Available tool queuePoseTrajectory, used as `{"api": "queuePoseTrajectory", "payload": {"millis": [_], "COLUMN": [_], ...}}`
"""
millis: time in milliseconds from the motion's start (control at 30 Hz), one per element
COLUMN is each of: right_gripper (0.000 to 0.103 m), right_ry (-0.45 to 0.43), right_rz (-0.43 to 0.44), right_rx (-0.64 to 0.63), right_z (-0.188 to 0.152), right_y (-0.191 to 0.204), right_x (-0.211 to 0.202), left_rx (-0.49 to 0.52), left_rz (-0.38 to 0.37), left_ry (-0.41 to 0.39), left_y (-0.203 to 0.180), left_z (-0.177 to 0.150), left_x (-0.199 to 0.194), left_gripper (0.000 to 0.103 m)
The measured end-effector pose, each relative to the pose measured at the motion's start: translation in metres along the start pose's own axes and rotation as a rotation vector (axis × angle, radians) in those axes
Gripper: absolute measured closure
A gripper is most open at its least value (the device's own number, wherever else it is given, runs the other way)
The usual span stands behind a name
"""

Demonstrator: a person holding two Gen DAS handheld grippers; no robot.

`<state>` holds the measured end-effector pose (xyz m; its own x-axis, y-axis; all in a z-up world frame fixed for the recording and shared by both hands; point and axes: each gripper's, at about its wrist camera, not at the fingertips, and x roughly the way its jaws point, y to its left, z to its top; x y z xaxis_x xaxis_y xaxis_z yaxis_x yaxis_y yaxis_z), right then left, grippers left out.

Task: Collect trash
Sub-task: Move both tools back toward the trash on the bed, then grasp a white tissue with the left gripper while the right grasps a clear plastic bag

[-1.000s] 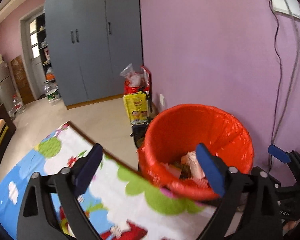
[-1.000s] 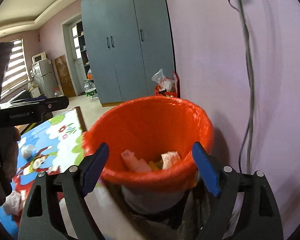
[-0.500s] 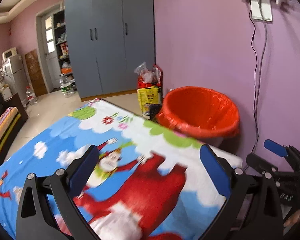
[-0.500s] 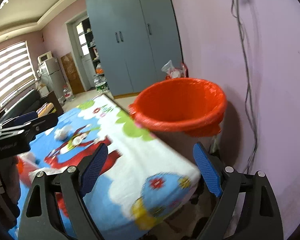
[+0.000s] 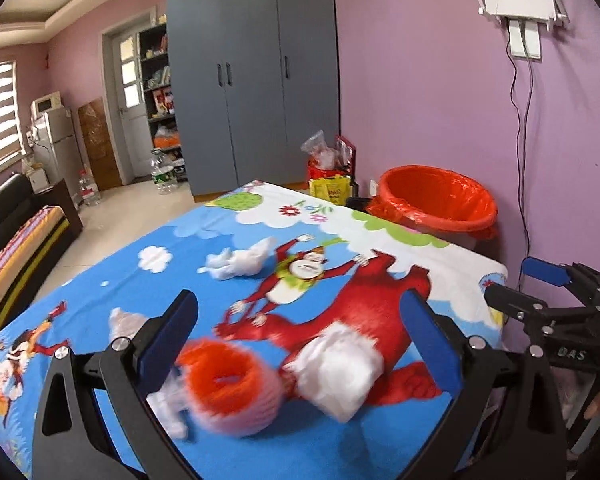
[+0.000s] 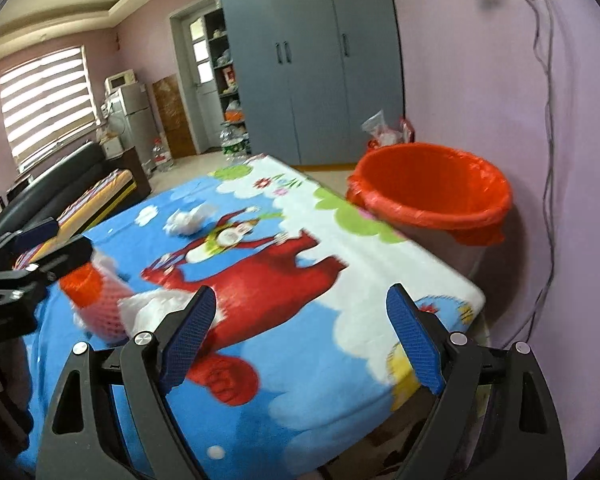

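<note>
My left gripper [image 5: 300,332] hangs spread and empty over the surface [image 5: 148,288]; the orange foam net [image 5: 228,384] lies at its 7 o'clock, a white wad [image 5: 336,368] beside it; my right gripper [image 6: 300,328] is spread too; I should drop squarely onto one piece, then carry it to the bin [image 5: 436,204] at 1 o'clock.

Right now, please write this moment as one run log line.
left gripper: open, empty | right gripper: open, empty | trash on table: orange foam net, tissues | bin: beside table
</note>
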<state>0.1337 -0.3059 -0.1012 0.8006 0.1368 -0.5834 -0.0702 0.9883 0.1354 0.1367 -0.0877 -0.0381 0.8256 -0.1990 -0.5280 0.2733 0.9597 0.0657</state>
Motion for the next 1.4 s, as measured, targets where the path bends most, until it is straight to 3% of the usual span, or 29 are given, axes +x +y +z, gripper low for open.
{"api": "queuePoseTrajectory", "payload": {"millis": [233, 500, 767, 1000, 1100, 1267, 1400], "right_gripper": [0.021, 0.021, 0.021, 0.021, 0.032, 0.08, 0.084], "right_ry": [0.043, 0.101, 0.132, 0.177, 0.204, 0.199, 0.148], "right_rz": [0.044, 0.119, 0.168, 0.183, 0.191, 0.232, 0.227], "right_rx": [-0.042, -0.089, -0.126, -0.138, -0.152, -0.184, -0.172], "right_z": [-0.009, -0.018, -0.019, -0.022, -0.027, -0.029, -0.022], "right_y": [0.032, 0.065, 0.091, 0.099, 0.102, 0.101, 0.088], "right_x": [0.011, 0.036, 0.066, 0.089, 0.098, 0.097, 0.089], "left_rx": [-0.108, -0.141, -0.161, -0.147, -0.122, -0.098, -0.093], "left_rz": [0.067, 0.169, 0.202, 0.168, 0.146, 0.12, 0.092], "left_ry": [0.012, 0.038, 0.061, 0.056, 0.048, 0.037, 0.032], "left_y": [0.059, 0.105, 0.116, 0.104, 0.091, 0.075, 0.061], "left_z": [-0.02, -0.032, -0.042, -0.033, -0.024, -0.009, 0.006], "left_x": [-0.02, -0.017, -0.012, -0.005, -0.001, 0.008, 0.021], "left_gripper": [0.005, 0.005, 0.005, 0.005, 0.005, 0.005, 0.005]}}
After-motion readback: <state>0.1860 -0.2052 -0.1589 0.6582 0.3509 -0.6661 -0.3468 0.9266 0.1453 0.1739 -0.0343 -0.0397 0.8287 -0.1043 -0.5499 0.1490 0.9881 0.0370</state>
